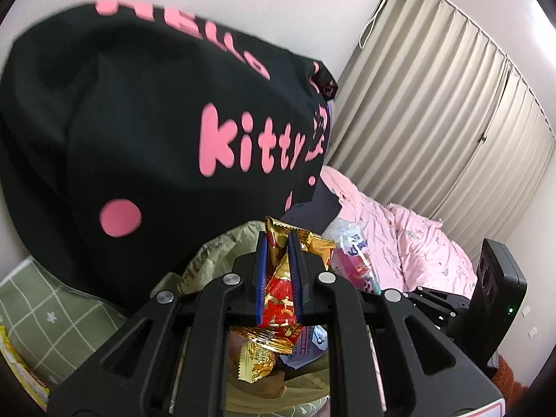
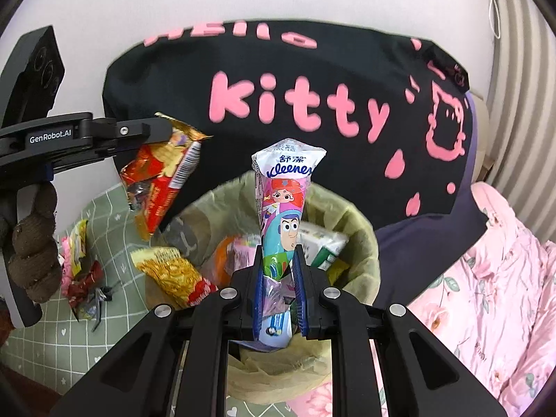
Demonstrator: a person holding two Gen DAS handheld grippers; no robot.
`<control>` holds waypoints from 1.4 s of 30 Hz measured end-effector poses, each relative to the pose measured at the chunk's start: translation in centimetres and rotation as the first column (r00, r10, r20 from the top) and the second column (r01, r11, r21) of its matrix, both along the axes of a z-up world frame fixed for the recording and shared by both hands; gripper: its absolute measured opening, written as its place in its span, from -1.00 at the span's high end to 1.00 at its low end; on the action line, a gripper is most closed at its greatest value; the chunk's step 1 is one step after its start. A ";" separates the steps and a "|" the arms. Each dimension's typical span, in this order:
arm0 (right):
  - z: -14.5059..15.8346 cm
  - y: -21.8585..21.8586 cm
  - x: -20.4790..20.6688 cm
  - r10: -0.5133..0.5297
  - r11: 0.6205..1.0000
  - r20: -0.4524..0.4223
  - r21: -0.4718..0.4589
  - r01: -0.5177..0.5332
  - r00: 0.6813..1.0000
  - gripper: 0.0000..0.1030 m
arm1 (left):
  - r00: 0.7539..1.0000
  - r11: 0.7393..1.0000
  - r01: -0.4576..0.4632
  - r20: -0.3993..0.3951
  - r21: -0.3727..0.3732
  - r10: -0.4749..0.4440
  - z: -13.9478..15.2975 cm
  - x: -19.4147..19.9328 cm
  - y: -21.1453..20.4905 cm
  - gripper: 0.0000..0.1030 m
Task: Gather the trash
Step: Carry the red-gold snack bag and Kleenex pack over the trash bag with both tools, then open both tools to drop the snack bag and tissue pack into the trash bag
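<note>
Both hands are at the drop-off step: each carries a piece of trash toward the round bin lined with an olive-green plastic bag (image 2: 361, 229), which already holds several wrappers and a small carton.

The left gripper (image 1: 278, 274) has its blue-padded jaws pressed close together, pinching a crinkled red-and-gold foil snack wrapper (image 1: 281, 288). In the right wrist view that wrapper (image 2: 163, 177) hangs beside the bin's left rim, not clearly over the opening.

The right gripper (image 2: 279, 288) is nearly closed too, clamping the lower end of a tall soft Kleenex tissue pack printed with cartoon figures (image 2: 281, 205). The pack stands upright between the jaws, directly above the bin's mouth.

By my judgement the next move calls for the right jaws to spread so the pack falls in, while the left hand needs to travel further over the rim before letting go; released now, the wrapper could land on the green grid-patterned floor mat (image 2: 104, 215).

More crumpled wrappers (image 2: 80, 271) lie on that mat left of the bin, not yet collected.
</note>
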State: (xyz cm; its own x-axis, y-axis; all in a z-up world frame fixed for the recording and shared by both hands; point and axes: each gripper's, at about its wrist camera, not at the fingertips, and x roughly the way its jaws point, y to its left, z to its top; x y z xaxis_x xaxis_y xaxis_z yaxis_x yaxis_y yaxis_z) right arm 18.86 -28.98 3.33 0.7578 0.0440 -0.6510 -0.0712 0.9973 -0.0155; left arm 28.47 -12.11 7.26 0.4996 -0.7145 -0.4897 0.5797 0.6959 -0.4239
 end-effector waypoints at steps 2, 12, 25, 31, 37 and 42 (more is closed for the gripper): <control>-0.5 -0.2 0.2 -0.009 1.000 -0.019 0.004 0.009 1.000 0.70 | 1.000 1.000 0.009 -0.014 0.012 -0.008 -0.7 0.3 -0.8 0.78; -2.2 -1.9 0.9 -0.026 0.998 -0.086 0.061 0.032 0.996 0.70 | 0.997 0.994 0.010 -0.082 0.108 -0.001 -5.1 1.3 -2.6 0.78; -3.2 -1.2 1.5 -0.005 0.998 -0.114 0.066 0.012 0.993 0.59 | 0.996 0.997 0.046 -0.081 0.067 -0.041 -3.9 2.0 -3.6 0.68; -3.4 -1.2 1.5 -0.013 0.999 -0.114 0.043 0.018 0.993 0.25 | 0.998 0.997 0.017 -0.061 0.081 -0.012 -3.3 1.6 -2.8 0.38; -3.0 -0.8 1.0 -0.007 0.999 -0.094 0.032 0.010 0.996 0.23 | 0.998 0.997 -0.048 -0.028 0.064 0.050 -2.3 0.4 0.0 0.25; -1.7 0.2 0.7 0.019 0.999 -0.036 0.051 -0.017 0.999 0.23 | 0.989 0.987 -0.148 0.004 0.056 0.148 -1.8 -1.8 4.0 0.15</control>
State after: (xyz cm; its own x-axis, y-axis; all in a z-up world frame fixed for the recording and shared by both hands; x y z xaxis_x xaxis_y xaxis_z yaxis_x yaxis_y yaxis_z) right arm 19.51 -28.74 1.67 0.7326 0.0911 -0.6746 -0.0888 0.9953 0.0380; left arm 26.68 -8.13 5.43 0.5982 -0.6038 -0.5269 0.4684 0.7969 -0.3815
